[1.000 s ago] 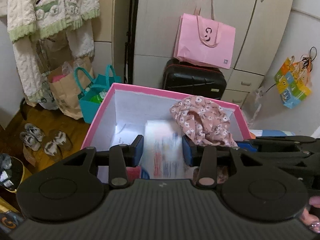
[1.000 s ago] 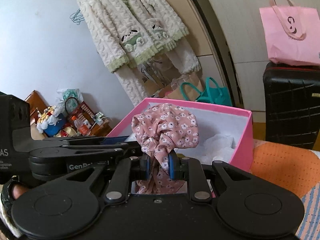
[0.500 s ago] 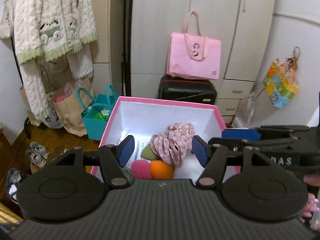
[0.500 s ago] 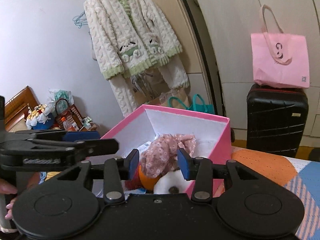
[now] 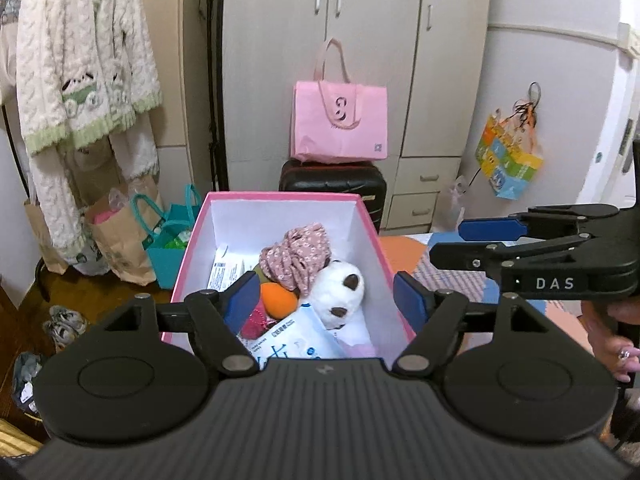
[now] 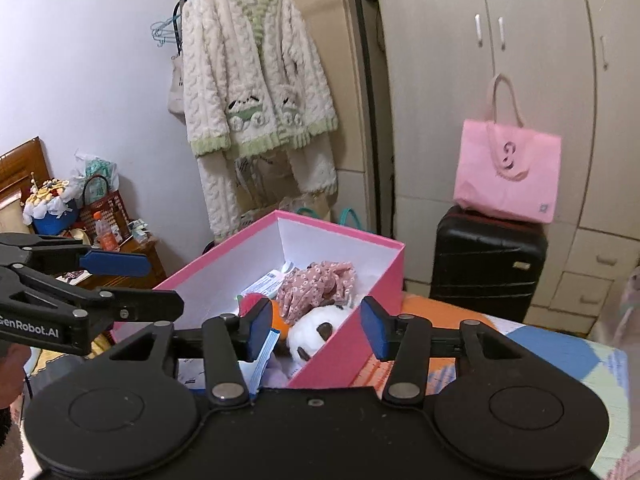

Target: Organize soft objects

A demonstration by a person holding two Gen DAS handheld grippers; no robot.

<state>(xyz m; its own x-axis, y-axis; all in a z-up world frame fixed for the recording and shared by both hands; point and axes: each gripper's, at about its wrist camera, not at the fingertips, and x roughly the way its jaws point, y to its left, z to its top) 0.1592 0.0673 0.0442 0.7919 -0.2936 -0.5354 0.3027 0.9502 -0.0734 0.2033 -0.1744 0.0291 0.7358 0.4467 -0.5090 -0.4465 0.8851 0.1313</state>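
Observation:
A pink box [image 5: 376, 232] with white walls stands on the bed; it also shows in the right wrist view [image 6: 352, 348]. In it lie a pink floral cloth [image 5: 296, 254] [image 6: 316, 284], a white plush panda [image 5: 340, 292] [image 6: 316, 328], an orange ball [image 5: 278, 300], a pink ball [image 5: 254, 322] and white-blue packets [image 5: 292, 340]. My left gripper [image 5: 326, 300] is open and empty, held above the box's near end. My right gripper [image 6: 316, 330] is open and empty, above the box's near right corner. Each gripper shows in the other's view, the right one [image 5: 532, 248] and the left one [image 6: 80, 292].
A black suitcase [image 5: 334, 178] with a pink tote bag [image 5: 340, 122] stands behind the box before a wardrobe [image 5: 360, 40]. A cream cardigan [image 6: 256, 92] hangs at left over paper and teal bags [image 5: 168, 236]. The patterned bedspread [image 6: 560, 360] lies to the right.
My right gripper opened and let the floral cloth drop into the box. Both grippers pulled back and up from the box, and the left one opened wider.

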